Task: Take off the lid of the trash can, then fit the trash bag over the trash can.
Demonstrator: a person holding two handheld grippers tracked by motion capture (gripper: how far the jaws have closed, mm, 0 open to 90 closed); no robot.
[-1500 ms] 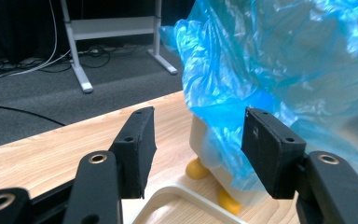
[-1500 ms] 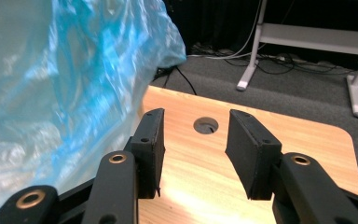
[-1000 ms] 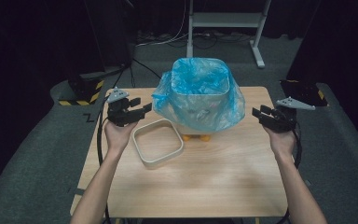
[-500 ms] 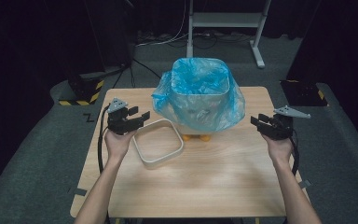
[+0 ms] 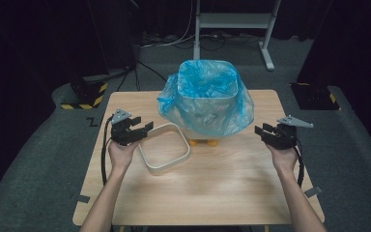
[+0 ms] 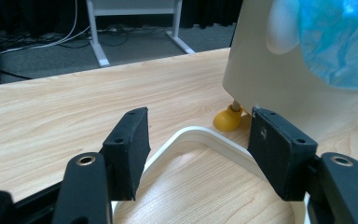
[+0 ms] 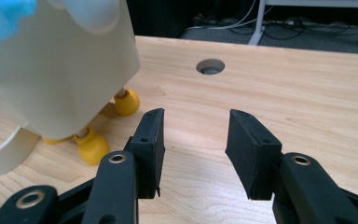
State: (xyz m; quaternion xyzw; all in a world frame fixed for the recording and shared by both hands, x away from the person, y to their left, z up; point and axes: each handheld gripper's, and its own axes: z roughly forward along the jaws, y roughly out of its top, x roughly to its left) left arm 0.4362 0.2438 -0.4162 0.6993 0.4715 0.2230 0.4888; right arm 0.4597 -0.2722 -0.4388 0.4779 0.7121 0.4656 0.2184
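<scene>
A cream bin (image 5: 207, 104) lined with a blue plastic bag (image 5: 200, 79) stands on yellow feet (image 5: 200, 142) at the middle back of the wooden table (image 5: 212, 193). A white square ring (image 5: 183, 140) lies flat to its left front. My left gripper (image 5: 141, 124) hovers just left of the ring. In the left gripper view the left gripper (image 6: 198, 154) has its jaws apart; they have just been opening further, and the ring's corner (image 6: 214, 140) lies below and beyond them, untouched. My right gripper (image 5: 262, 129) is to the right of the bin; in the right gripper view the right gripper (image 7: 193, 149) is open and holds nothing.
A round cable hole (image 7: 210, 66) is cut in the tabletop beyond the right gripper. Behind the table stand a metal frame (image 5: 232, 24) and loose cables on grey floor. A black-and-yellow striped block (image 5: 84, 96) sits on the floor at the back left.
Both hands have sunk toward the tabletop and drawn slightly nearer the person. The bin and the ring have not moved.
</scene>
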